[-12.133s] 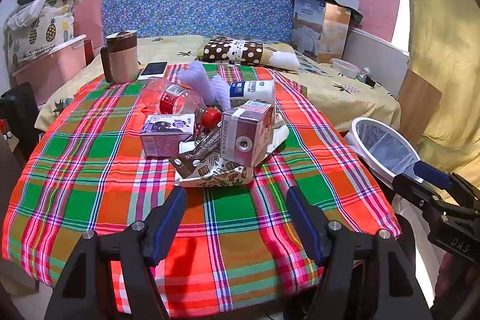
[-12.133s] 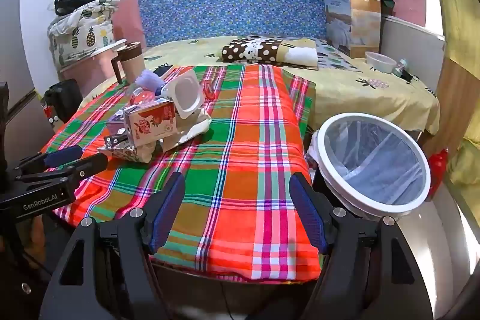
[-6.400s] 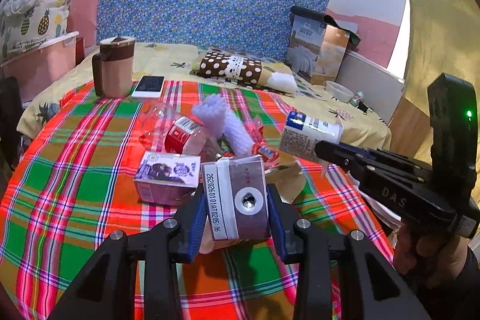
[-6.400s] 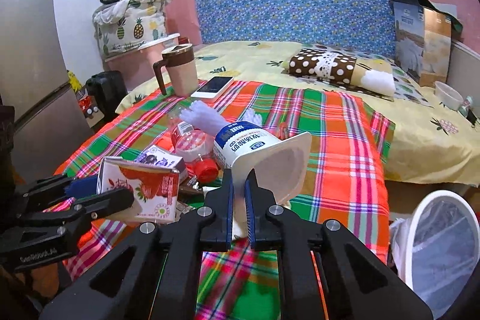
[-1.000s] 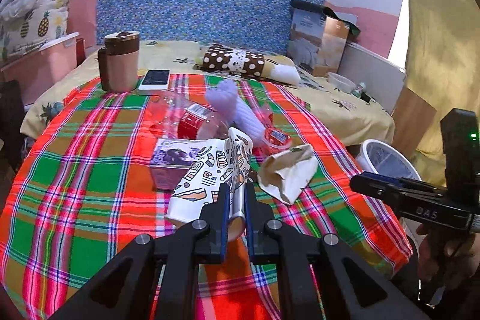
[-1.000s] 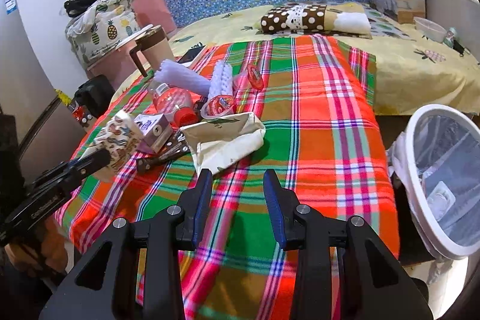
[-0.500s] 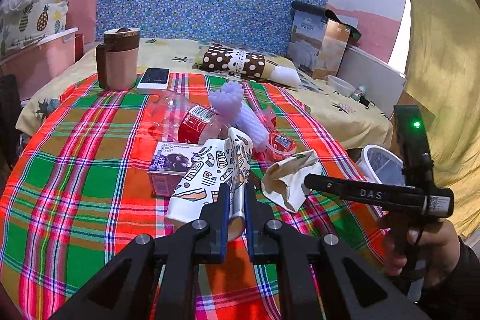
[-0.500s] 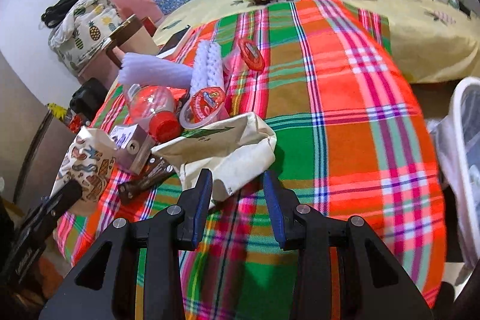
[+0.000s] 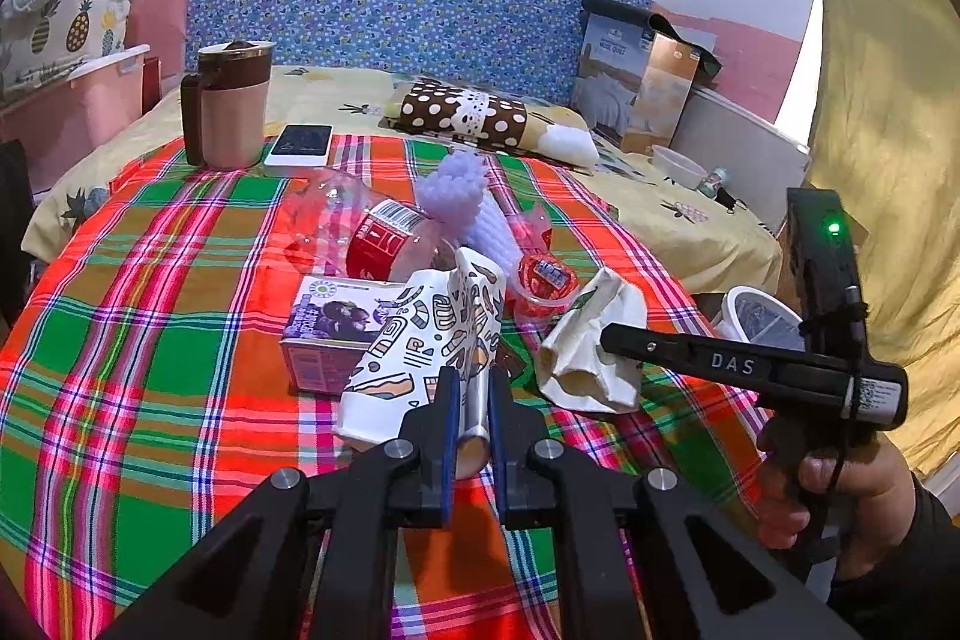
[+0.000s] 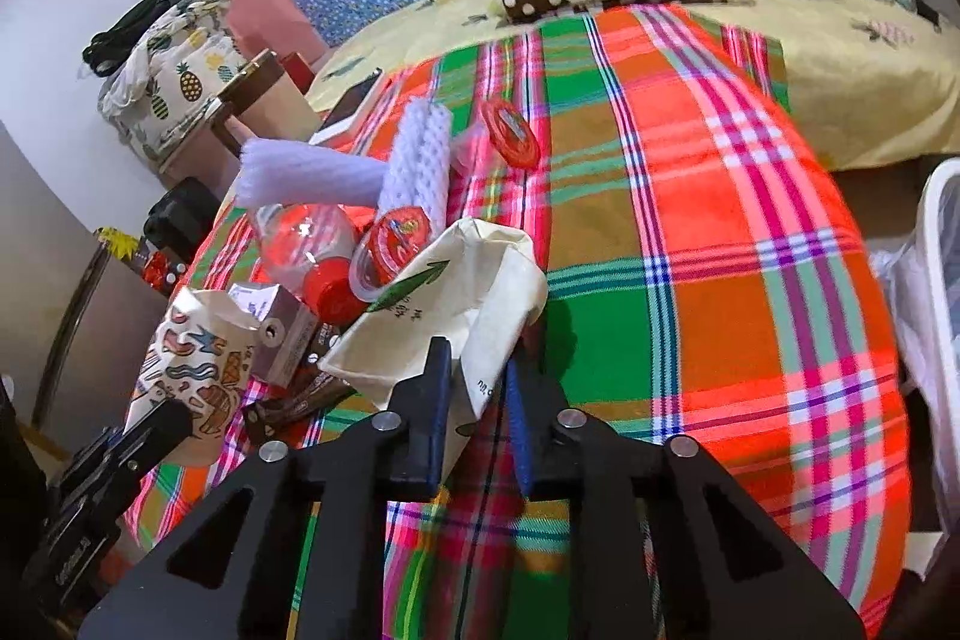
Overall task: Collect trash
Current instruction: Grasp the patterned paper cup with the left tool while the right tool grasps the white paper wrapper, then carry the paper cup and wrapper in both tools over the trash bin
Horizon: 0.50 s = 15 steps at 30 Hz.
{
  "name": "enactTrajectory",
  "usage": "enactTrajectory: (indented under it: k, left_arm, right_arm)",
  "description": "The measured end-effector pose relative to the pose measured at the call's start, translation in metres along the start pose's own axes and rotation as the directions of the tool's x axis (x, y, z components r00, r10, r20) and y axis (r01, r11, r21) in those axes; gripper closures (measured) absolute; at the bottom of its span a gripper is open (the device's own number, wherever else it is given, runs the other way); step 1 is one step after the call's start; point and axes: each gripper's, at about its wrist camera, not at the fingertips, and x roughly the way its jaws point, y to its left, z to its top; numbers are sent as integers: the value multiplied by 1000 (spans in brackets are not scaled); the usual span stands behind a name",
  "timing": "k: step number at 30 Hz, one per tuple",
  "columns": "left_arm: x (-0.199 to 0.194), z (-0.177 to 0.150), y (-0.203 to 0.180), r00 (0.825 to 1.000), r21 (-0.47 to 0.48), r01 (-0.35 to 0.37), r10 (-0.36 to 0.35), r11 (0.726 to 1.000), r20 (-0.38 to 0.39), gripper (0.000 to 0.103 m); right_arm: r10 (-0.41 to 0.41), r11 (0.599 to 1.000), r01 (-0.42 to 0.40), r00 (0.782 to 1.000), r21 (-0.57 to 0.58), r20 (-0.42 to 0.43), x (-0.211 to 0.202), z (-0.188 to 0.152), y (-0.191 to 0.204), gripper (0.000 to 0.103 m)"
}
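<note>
Trash lies in a pile on the plaid cloth [image 9: 150, 340]. My left gripper [image 9: 468, 394] is shut on a crushed patterned paper cup [image 9: 420, 346], also seen in the right wrist view [image 10: 192, 346]. My right gripper [image 10: 477, 382] has its jaws closed around the edge of a crumpled white paper bag [image 10: 456, 292]; the bag also shows in the left wrist view [image 9: 594, 340], with the right gripper [image 9: 612, 337] at its right side. A purple carton [image 9: 336, 328], a red-labelled plastic bottle [image 9: 366, 232], a red jelly cup [image 9: 543, 277] and white foam netting [image 9: 462, 190] lie behind.
A white-rimmed trash bin [image 9: 762, 316] stands off the table's right edge, also at the right in the right wrist view [image 10: 942, 244]. A brown mug [image 9: 228, 106] and a phone [image 9: 300, 142] sit at the far left. A dotted pillow [image 9: 468, 118] lies on the bed behind.
My right gripper has moved in onto the white paper bag and closed on its edge. My left gripper still holds the patterned cup in the same place.
</note>
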Motion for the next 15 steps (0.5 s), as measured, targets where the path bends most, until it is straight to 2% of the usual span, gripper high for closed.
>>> enactTrajectory:
  k: [7, 15]
  left_arm:
    - [-2, -1, -15, 1000, 7, 23, -23, 1000, -4, 94]
    - [-1, -4, -40, 998, 27, 59, -59, 998, -17, 94]
  right_arm:
    - [-25, 999, 27, 999, -36, 48, -28, -8, -2, 93]
    - [-61, 997, 64, 993, -30, 104, -50, -10, -13, 93]
